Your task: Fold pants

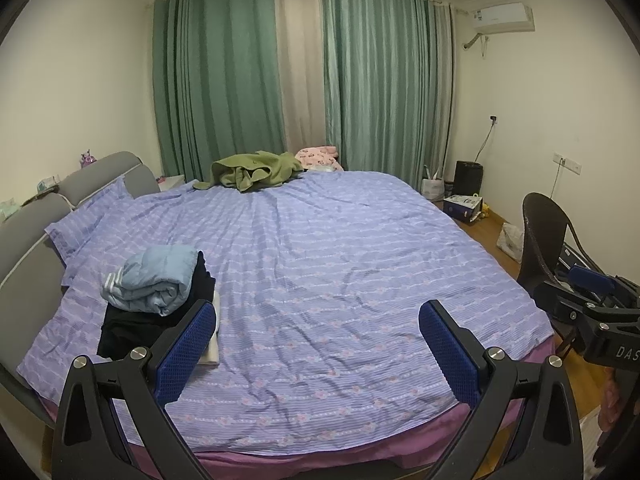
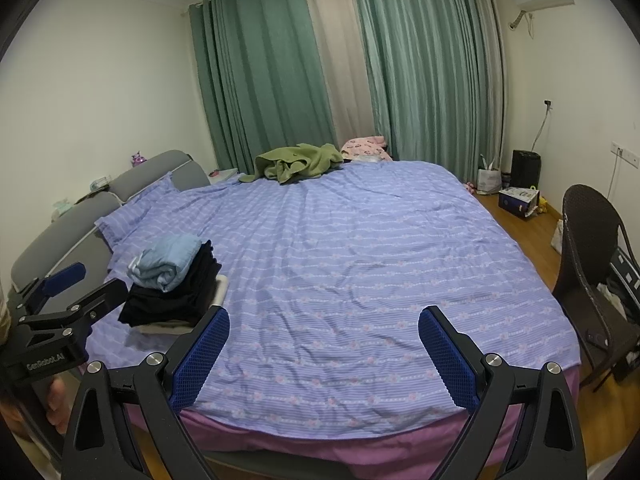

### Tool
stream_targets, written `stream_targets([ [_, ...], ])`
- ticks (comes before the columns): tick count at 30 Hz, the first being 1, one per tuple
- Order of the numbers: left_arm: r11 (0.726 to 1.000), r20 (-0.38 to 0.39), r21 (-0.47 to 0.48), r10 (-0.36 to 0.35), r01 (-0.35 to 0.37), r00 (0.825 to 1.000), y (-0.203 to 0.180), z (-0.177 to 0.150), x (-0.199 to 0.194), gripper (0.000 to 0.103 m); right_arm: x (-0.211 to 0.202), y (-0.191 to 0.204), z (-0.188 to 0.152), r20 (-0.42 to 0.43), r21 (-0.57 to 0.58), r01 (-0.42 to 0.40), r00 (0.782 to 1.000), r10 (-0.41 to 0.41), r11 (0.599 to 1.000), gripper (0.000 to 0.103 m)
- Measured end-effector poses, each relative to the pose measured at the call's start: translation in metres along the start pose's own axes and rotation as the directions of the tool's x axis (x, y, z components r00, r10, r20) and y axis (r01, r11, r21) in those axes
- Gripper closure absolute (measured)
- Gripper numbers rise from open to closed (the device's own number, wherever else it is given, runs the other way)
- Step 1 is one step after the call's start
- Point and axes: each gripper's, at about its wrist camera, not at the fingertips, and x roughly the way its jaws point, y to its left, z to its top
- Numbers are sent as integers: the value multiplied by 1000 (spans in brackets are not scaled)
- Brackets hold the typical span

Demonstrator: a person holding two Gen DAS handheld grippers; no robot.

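At the left edge of the bed, by the grey headboard, sits a stack of folded clothes: a light blue piece on top, black pieces under it, and a white one at the bottom. Which of these are pants cannot be told. Two pillows in the same purple striped cloth lie just behind the stack, against the headboard.

The left gripper hangs over the near edge of the bed with its blue pads wide apart and nothing between them; its left pad overlaps the stack in the left wrist view. The middle of the bed is bare purple cover, creased.

At the far edge, towards the left corner, lies a crumpled green garment, loose and unfolded. Just right of it is a pink bundle, beside the green curtains.

The right gripper also hangs over the near edge, fingers spread wide and empty. In the left wrist view it shows at the right border, beside the bed's right edge.

Off the right edge of the bed stands a dark wicker chair on the wooden floor, with a box and a black bin further back near the wall. An air conditioner hangs high on the right.
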Motion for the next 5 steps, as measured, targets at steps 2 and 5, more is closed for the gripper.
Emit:
stream_targets([
  [2, 1000, -5, -2, -1, 1, 1000, 0, 0, 1, 0, -1, -1, -1, -1, 4, 2, 1000, -2, 1000, 6],
  [5, 1000, -11, -2, -5, 5, 1000, -2, 0, 3, 0, -2, -3, -2, -2, 6, 5, 1000, -5, 1000, 6],
])
